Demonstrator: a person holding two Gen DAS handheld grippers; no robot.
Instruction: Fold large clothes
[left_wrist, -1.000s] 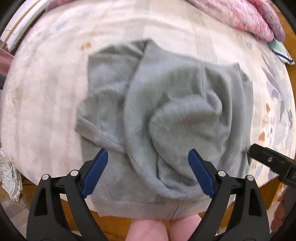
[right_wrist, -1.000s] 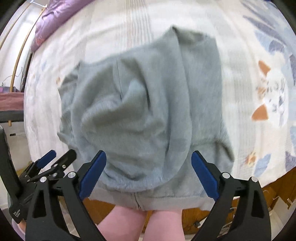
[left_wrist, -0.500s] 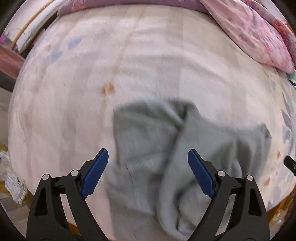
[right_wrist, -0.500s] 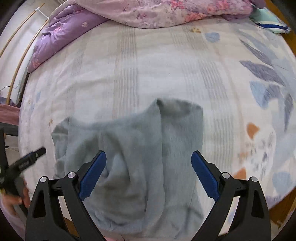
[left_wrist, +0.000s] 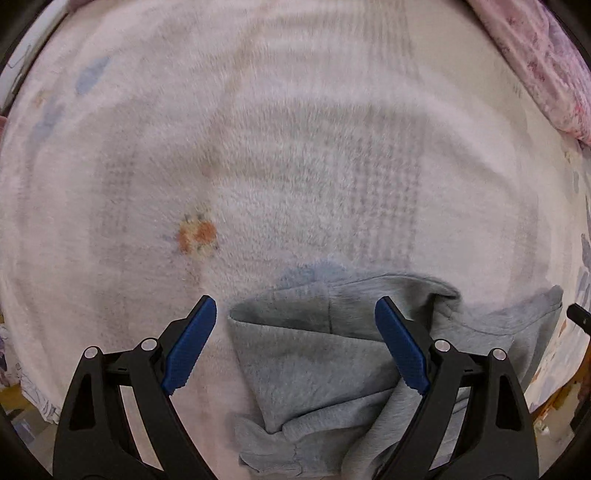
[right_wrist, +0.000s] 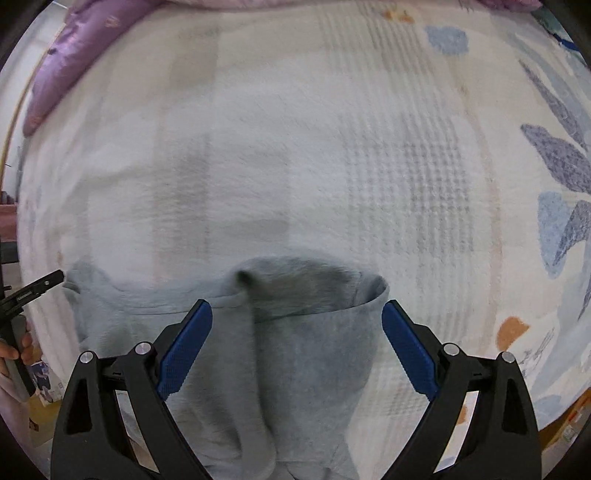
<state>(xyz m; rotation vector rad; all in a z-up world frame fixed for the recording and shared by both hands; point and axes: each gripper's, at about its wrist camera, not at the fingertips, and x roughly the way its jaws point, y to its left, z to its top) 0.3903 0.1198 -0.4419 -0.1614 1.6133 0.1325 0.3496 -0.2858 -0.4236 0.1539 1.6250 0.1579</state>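
Since half a second ago you've pushed both grippers farther out over the bed, so the grey sweatshirt (left_wrist: 325, 362) now sits low in both views, crumpled near the blanket's (left_wrist: 295, 155) front edge. Your left gripper (left_wrist: 295, 347) and right gripper (right_wrist: 297, 345) both gape wide, holding nothing, above the garment.

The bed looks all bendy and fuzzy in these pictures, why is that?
Left wrist view: the fisheye lens curves the blanket into a dome, and its weave is smeared by motion blur. Right wrist view: same bulge, the grey sweatshirt is blurred, while the right gripper looks sharp.
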